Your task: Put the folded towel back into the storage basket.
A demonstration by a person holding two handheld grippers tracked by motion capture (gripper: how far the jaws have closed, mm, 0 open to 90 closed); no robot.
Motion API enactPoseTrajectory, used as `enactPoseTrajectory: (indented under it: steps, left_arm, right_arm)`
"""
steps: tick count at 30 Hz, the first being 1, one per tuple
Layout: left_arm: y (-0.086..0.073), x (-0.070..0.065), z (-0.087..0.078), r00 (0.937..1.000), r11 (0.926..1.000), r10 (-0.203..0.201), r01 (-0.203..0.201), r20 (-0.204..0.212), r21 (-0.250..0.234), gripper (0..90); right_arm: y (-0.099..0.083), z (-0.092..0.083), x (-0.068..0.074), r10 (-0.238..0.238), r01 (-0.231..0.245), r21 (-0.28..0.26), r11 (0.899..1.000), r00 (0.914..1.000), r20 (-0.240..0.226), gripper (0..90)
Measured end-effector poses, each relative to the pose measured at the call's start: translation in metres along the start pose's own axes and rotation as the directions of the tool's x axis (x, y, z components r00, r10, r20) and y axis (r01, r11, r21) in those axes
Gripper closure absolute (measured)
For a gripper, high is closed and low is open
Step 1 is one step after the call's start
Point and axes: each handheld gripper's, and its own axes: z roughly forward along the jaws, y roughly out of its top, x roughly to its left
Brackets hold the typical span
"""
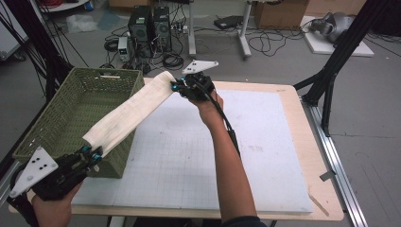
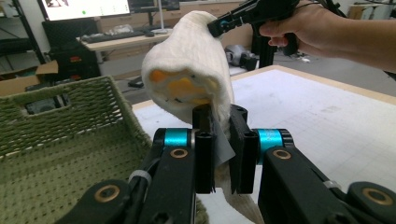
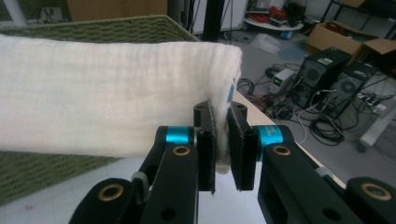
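A folded cream-white cloth (image 1: 130, 111) hangs stretched in the air between my two grippers, slanting over the right wall of the green woven basket (image 1: 49, 130). My left gripper (image 1: 94, 154), low at the near left, is shut on the cloth's near end (image 2: 187, 79). My right gripper (image 1: 178, 86), raised at the far middle of the table, is shut on the cloth's far end (image 3: 116, 98). In the left gripper view the right gripper (image 2: 219, 25) pinches the cloth's top. The basket (image 3: 93, 30) lies behind the cloth in the right gripper view.
A white gridded mat (image 1: 213, 151) covers the wooden table (image 1: 326, 189). The basket (image 2: 60, 140) stands at the table's left edge. Computer towers (image 1: 149, 26), cables and table legs sit on the floor beyond. A black frame post (image 1: 340, 52) rises at the right.
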Motion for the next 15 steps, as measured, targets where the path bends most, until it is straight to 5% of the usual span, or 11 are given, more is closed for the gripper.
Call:
enactPoseTrajectory:
  steps: [15]
  left_arm:
    - [-0.004,0.024,-0.014,0.9977,0.9996,-0.023,0.022,-0.064,-0.020,82.1]
  right_arm:
    - [0.033,0.055,0.013,-0.036,0.036,0.024,0.999,0.9992,-0.018,82.9]
